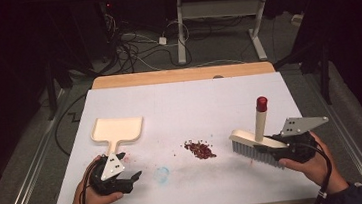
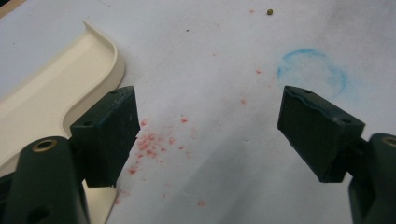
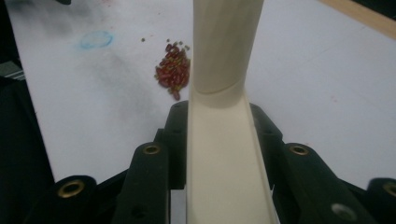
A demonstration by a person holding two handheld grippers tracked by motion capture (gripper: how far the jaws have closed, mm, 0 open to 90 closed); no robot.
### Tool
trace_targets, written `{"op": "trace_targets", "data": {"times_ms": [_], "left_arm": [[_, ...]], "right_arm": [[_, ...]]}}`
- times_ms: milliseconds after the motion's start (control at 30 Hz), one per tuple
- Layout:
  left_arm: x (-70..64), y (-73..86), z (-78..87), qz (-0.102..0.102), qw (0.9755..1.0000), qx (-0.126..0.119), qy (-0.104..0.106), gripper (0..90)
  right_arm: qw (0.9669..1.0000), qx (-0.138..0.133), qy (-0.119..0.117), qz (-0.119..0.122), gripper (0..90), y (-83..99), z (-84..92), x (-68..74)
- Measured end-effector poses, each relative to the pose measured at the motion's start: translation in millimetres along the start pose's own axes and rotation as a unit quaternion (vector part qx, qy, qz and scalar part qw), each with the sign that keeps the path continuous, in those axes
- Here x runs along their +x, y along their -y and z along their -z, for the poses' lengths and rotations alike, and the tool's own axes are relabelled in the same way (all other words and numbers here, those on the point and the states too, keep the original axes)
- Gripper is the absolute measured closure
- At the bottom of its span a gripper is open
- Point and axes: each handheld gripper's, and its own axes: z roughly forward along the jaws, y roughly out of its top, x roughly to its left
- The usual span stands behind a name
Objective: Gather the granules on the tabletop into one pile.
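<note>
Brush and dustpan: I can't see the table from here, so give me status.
Right gripper shut on brush, bristles right of bean pile. Left gripper open beside dustpan, holding nothing. Nothing between brush and beans.

Matt plastic on white paper

The cream brush (image 1: 257, 140) and dustpan (image 1: 117, 129) looked smooth plastic; the table cover (image 1: 209, 99) was matt paper.

Between the dustpan (image 1: 118, 129) at the left and the brush (image 1: 255, 145) at the right, the white surface (image 1: 194, 100) lies open except for the heap of red beans (image 1: 200, 149) in the middle. The far half of the surface is bare. The left hand-held gripper (image 1: 135, 176) sits just beside the dustpan's handle; bare surface lies between its spread jaws. The right hand-held gripper (image 1: 274, 149) and brush block the near right edge.
</note>
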Motion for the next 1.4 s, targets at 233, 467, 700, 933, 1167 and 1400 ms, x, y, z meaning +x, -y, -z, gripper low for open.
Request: {"op": "trace_targets", "data": {"times_ms": [233,467,700,933,1167,1400], "left_arm": [[0.1,0.3,-0.2,-0.001,1.0,0.003,0.001,19.7],[-0.4,0.2,-1.2,-0.002,1.0,0.006,0.002,19.7],[-0.8,0.0,-2.7,-0.003,0.9999,0.009,0.005,19.7],[-1.3,-0.7,-4.3,-0.004,0.9999,0.011,0.008,19.7],[-1.5,-0.9,-6.5,-0.004,0.9998,0.015,0.011,19.7],[-2.2,-0.7,-8.0,-0.007,0.9997,0.018,0.016,19.7]], "right_arm": [[0.9996,0.015,-0.025,0.001,67.3,9.5,-1.7,2.5],[0.9991,0.035,-0.024,-0.008,67.2,16.0,-7.4,-10.5],[0.9991,0.04,-0.016,-0.002,64.3,21.0,-10.7,-31.2],[0.9999,0.0,-0.004,0.014,55.1,13.1,-10.6,-51.7],[0.9996,0.012,0.006,-0.024,50.3,-1.1,-31.4,-73.6],[0.9964,0.044,-0.013,-0.071,44.9,-4.0,-66.9,-105.0]]}}
